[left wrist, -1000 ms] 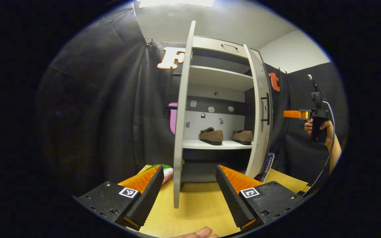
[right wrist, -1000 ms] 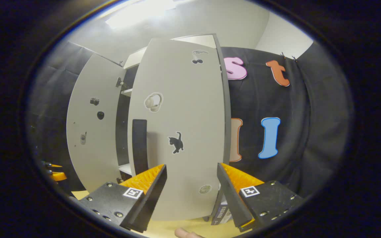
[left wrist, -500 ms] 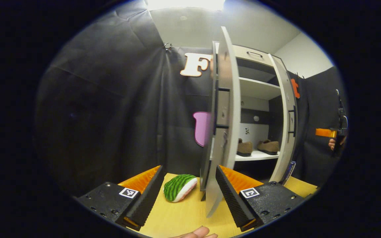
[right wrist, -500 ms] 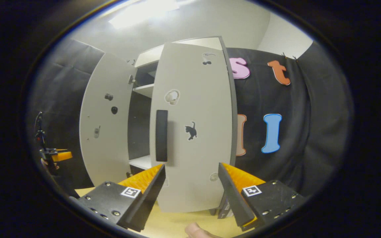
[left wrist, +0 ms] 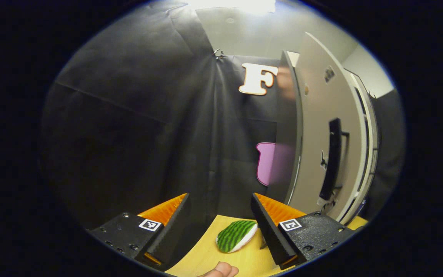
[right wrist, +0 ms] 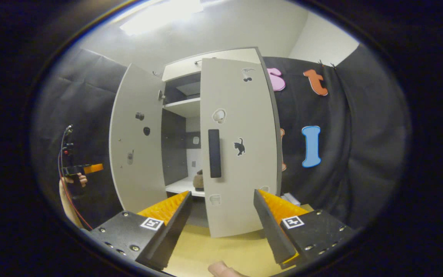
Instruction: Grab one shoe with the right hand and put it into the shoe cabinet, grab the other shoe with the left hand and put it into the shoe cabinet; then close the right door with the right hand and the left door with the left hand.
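Both the left gripper and the right gripper hold their fingers released; at centre frame, the right door covers the cabinet's right half, the left door ajar.

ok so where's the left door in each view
Left gripper view: the left door is at the right, outer face and black handle toward the camera.
Right gripper view: it is left of centre, swung open, inner face showing.
Shared landmark: the yellow table, at the bottom of both views between the tool's fingers.
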Demonstrator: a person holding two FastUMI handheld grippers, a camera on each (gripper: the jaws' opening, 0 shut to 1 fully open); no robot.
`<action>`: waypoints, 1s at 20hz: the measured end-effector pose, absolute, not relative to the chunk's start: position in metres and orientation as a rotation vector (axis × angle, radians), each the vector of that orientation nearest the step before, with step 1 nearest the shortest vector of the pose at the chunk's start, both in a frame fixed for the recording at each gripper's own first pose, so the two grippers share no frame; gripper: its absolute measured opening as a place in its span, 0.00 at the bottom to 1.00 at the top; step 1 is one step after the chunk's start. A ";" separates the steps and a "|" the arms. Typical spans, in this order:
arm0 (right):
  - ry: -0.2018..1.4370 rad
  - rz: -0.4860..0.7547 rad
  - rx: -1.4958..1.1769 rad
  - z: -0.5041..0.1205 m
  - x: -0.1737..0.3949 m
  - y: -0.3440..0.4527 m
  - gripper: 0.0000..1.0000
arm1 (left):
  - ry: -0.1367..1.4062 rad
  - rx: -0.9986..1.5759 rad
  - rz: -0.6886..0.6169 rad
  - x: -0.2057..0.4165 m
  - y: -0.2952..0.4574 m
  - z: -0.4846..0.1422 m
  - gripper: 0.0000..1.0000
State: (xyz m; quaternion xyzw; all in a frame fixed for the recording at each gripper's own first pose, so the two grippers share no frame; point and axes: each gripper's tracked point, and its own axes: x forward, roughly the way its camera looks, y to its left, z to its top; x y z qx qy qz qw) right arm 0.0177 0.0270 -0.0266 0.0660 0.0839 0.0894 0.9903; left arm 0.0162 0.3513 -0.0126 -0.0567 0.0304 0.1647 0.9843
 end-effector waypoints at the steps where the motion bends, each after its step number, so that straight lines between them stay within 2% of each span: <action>1: 0.174 0.193 0.154 -0.023 0.012 0.033 0.96 | 0.052 -0.105 0.328 0.022 0.358 -0.006 0.96; 2: 0.176 0.207 0.169 -0.019 0.006 0.040 0.96 | 0.046 -0.077 0.314 0.030 0.360 0.001 0.93; 4: 0.162 0.205 0.150 -0.009 0.000 0.041 0.96 | 0.064 -0.041 0.308 0.046 0.362 0.005 0.96; 6: 0.132 0.197 0.121 -0.002 -0.005 0.040 0.96 | 0.101 -0.018 0.304 0.062 0.355 0.006 0.93; 7: 0.126 0.194 0.110 -0.002 -0.007 0.040 0.96 | 0.117 -0.001 0.301 0.068 0.351 0.006 0.96; 9: 0.129 0.193 0.097 -0.006 -0.011 0.041 0.99 | 0.157 0.012 0.282 0.083 0.338 0.003 0.93; 11: 0.136 0.190 0.093 -0.008 -0.015 0.040 0.96 | 0.172 -0.014 0.231 0.092 0.312 0.005 0.96; 13: 0.131 0.187 0.086 -0.007 -0.018 0.036 0.99 | 0.173 -0.063 0.142 0.097 0.271 0.006 0.94; 14: 0.128 0.190 0.084 -0.007 -0.019 0.037 0.96 | 0.168 -0.071 0.119 0.100 0.254 0.005 0.94; 16: 0.130 0.188 0.089 -0.012 -0.021 0.033 0.96 | 0.152 -0.014 0.172 0.096 0.253 0.013 0.84; 18: 0.138 0.188 0.099 -0.015 -0.020 0.031 0.96 | 0.132 0.024 0.201 0.096 0.246 0.018 0.84; 19: 0.140 0.185 0.103 -0.016 -0.018 0.028 0.96 | 0.131 0.037 0.205 0.093 0.239 0.017 0.88; 20: 0.141 0.177 0.108 -0.017 -0.018 0.025 0.96 | 0.125 0.046 0.203 0.088 0.231 0.018 0.84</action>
